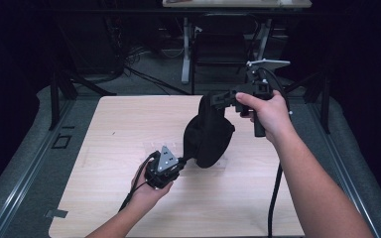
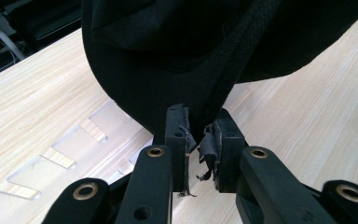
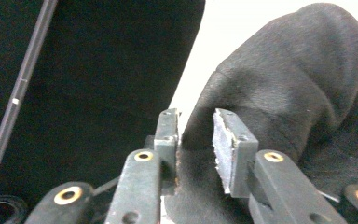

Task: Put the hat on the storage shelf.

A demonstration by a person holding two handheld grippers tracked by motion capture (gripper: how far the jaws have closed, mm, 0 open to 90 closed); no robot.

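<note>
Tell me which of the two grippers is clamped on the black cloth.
The left gripper, low near the table: its pads pinch the black cloth's lower edge. The right gripper, raised at the top, has its jaws apart around the fabric.

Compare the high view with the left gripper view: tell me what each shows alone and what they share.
High view alone: both hands, the right tool at the top of the black cloth bag, the whole table and the floor around it.
Left gripper view alone: the pads pinching a fold of the bag's lower edge, and clear plastic strips on the wood.
Shared: bag, table, left tool.
</note>
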